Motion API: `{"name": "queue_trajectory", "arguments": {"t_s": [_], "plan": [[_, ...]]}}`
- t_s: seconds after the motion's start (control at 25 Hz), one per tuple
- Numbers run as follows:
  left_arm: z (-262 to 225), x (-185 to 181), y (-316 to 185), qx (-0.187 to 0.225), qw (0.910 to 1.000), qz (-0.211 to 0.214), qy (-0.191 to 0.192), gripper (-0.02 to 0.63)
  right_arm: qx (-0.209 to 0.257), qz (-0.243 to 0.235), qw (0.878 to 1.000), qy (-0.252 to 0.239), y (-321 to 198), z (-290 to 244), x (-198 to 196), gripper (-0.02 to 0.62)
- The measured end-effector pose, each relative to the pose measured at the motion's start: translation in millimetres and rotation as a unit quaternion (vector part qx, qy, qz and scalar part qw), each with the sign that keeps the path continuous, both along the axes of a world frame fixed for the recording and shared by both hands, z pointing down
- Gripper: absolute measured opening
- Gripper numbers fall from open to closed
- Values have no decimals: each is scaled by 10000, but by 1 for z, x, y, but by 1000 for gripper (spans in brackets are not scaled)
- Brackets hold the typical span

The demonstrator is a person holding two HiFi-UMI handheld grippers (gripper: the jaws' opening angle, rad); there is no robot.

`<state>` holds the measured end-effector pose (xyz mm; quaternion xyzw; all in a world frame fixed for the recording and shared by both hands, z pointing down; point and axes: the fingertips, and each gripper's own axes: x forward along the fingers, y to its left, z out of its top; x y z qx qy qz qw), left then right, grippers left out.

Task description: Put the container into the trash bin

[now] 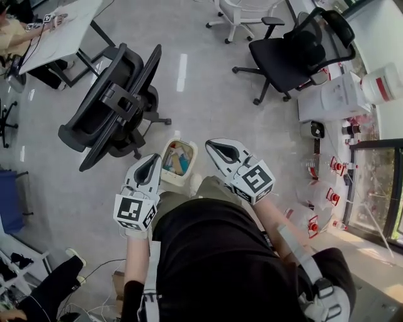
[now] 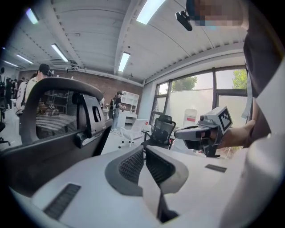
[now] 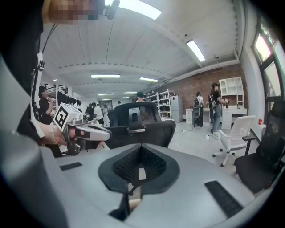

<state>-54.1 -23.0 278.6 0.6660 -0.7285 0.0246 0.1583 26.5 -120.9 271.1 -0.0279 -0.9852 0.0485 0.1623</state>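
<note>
A black mesh-backed office chair (image 1: pixel 113 107) stands on the grey floor (image 1: pixel 201 94) at the left. A 2nd black chair (image 1: pixel 296 53) sits at the upper right, just beside a white dispenser (image 1: pixel 330 97) and a jug with a red label (image 1: pixel 381 85). A white chair (image 1: pixel 242 16) stands beyond. A white surface (image 1: pixel 60 28) on black legs fills the top left corner. 2 people (image 3: pixel 216 107) stand near white shelves (image 3: pixel 231 91) against a brick wall (image 3: pixel 187 91), under strip lights (image 3: pixel 193 49).

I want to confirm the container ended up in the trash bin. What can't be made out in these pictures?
- Trash bin, head view: items inside too small to tell apart.
- Trash bin, both gripper views: outside the frame; they look across the room.
- Floor under the person, head view: hidden by their body.
</note>
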Motion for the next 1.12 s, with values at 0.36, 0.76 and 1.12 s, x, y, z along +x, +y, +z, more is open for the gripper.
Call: {"name": "queue_trajectory", "arguments": {"t_s": [0.36,0.76,1.12], "plan": [[-39,6,13,291,9979,386,-430,9,320,230,9973,-624,19,-56,6,15],[-56,4,34,544,9958,576,-469,9,526,490,9947,-736,47,-65,7,15],[-56,-2,51,586,9957,532,-483,9,346,620,9971,-281,62,-47,4,15]]}}
